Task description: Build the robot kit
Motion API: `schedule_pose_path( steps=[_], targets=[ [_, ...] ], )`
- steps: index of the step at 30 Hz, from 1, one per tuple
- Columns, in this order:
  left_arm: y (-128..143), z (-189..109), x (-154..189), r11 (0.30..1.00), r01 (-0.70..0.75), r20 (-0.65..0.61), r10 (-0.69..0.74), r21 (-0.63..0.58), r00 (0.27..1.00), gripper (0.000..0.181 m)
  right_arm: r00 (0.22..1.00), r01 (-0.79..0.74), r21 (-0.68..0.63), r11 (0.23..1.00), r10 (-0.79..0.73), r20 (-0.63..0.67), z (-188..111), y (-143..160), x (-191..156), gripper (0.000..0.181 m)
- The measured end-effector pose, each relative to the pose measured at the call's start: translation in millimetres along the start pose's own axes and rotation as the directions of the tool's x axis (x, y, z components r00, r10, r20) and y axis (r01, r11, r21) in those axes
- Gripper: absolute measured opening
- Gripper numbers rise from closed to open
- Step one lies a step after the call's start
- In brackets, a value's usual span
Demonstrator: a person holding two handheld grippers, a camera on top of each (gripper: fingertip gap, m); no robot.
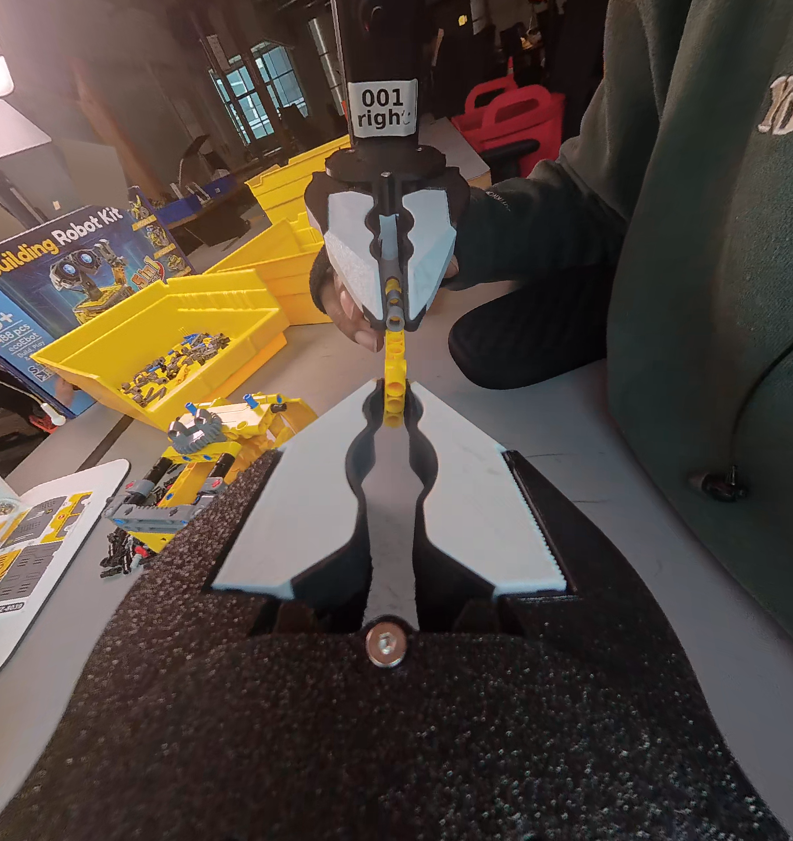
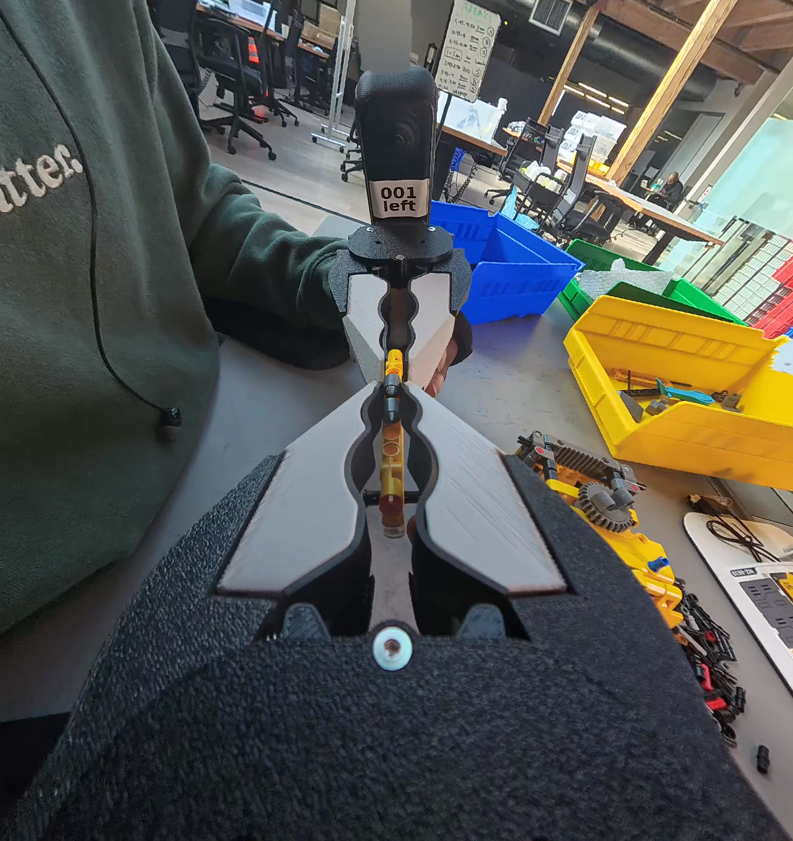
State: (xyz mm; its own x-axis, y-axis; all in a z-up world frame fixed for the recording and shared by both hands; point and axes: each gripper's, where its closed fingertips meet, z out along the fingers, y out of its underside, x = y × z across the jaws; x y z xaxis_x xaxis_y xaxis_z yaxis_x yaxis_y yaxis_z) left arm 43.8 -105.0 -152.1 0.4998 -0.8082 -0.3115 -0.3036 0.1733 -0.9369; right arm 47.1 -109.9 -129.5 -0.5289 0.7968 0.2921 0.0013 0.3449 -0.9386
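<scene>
My left hand-held gripper (image 1: 393, 400) was clamped on one end of a yellow holed beam (image 1: 394, 364), and my right hand-held gripper (image 2: 391, 396) pinched the other end, tip to tip above the grey desk (image 1: 545, 409). Beside them lay a yellow toy build (image 1: 221, 455); farther off sat a yellow parts bin (image 1: 158, 336).

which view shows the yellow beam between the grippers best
The left wrist view: the yellow holed beam shows lit and side-on, spanning both grippers. In the right wrist view the beam lies mostly shadowed inside the right gripper.
</scene>
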Motion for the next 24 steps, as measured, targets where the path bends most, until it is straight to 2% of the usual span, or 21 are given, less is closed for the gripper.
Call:
schedule_pose_path(
  steps=[9, 16, 23, 24],
  targets=[
    [-3.6, -4.2, -9.8, 1.0, -0.006, 0.053, 0.005, 0.01, 0.999, 0.007, 0.996, 0.039, -0.007, 0.999, -0.04, -0.074, -2.0, -2.1, 10.2, 0.012],
    [-3.6, -8.9, -15.5, 1.0, 0.01, 0.071, -0.011, 0.008, 0.997, 0.007, 0.995, 0.015, 0.004, 1.0, -0.014, -0.097, -5.2, -4.3, 17.5, 0.007],
    [13.2, -9.7, -23.7, 0.991, 0.124, 0.062, -0.121, -0.047, 0.991, 0.007, 0.988, -0.066, -0.082, 0.994, 0.054, -0.142, -3.8, 16.1, 30.5, 0.009],
    [15.9, -11.3, -23.6, 0.989, 0.141, 0.044, -0.138, -0.052, 0.989, 0.007, 0.989, -0.06, -0.082, 0.995, 0.048, -0.138, -7.2, 17.7, 31.8, 0.017]
  ],
)
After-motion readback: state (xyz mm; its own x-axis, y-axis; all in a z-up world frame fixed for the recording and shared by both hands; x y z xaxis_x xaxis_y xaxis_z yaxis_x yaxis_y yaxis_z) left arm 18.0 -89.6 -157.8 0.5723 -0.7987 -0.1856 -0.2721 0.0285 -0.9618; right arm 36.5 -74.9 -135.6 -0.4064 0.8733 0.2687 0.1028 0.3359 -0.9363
